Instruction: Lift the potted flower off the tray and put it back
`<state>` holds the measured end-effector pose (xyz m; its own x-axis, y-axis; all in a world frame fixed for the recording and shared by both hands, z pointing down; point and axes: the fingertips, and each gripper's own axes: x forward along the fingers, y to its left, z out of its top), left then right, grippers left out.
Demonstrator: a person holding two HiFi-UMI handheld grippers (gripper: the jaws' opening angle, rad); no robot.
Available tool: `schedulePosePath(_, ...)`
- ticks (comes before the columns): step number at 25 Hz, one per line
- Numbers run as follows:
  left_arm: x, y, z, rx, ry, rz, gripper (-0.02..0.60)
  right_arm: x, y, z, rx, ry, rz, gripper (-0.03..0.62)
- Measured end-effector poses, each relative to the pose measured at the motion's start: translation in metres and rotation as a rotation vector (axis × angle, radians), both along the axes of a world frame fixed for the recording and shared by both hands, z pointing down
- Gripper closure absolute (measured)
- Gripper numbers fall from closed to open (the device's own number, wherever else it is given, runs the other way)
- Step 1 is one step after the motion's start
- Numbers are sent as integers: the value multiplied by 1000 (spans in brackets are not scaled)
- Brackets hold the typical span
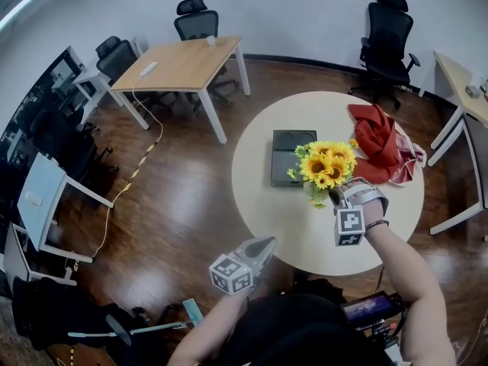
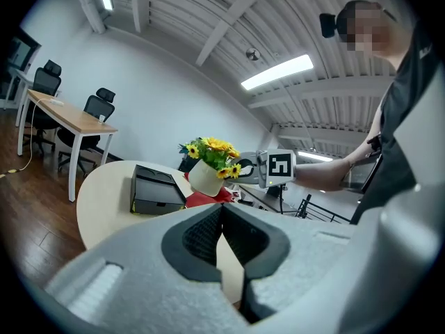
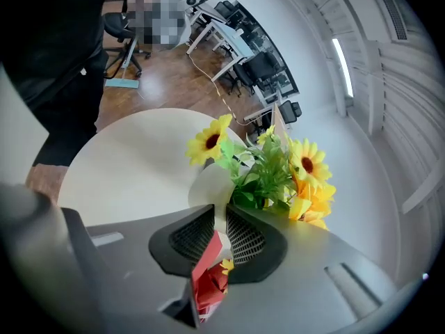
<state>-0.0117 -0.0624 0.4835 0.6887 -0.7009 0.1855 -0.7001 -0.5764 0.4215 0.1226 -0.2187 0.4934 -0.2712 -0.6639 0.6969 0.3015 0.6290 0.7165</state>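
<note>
The potted flower (image 1: 326,166), yellow sunflowers in a white pot (image 3: 207,186), hangs tilted in the air just right of the dark tray (image 1: 292,157) on the round table (image 1: 267,204). My right gripper (image 1: 336,197) is shut on the pot's rim, and the white rim shows between its pads (image 3: 221,221). In the left gripper view the pot (image 2: 204,177) is clear of the tray (image 2: 154,192). My left gripper (image 1: 264,244) hovers at the table's near edge, pointing across it, jaws together (image 2: 222,211) and nothing in them.
A red cloth (image 1: 377,145) lies on the table's far right, behind the pot. A wooden desk (image 1: 183,63) and office chairs (image 1: 387,40) stand beyond the table. A cable (image 1: 137,170) runs over the floor on the left. White desks (image 1: 461,90) stand at the right.
</note>
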Motion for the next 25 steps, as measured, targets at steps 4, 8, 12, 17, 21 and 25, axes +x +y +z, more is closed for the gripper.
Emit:
schedulePosePath(4,-4,-7,6,-16,9,-2,577,-21,-13,9,3,-21,-25,597)
schedulePosePath(8,-2,-31,-2,-60,4,-33,577,-26,-43,11,-89,-47,-40,595)
schedulePosePath(12,-1,-48,-7,-84,3,-64,577,-17,-46,26,-167,-55,-61,595)
schedulePosePath(17,-4,-61,-5,-92,0,-81,577,-20,-40,23,-240,-143,-62,594)
schedulePosePath(21,-1,-59,2,-110,4,-76,577,-8,7,31,-363,-183,-70,594)
schedulePosePath(25,3,-48,7,-117,16,-64,577,0,46,41,-415,-172,-71,592)
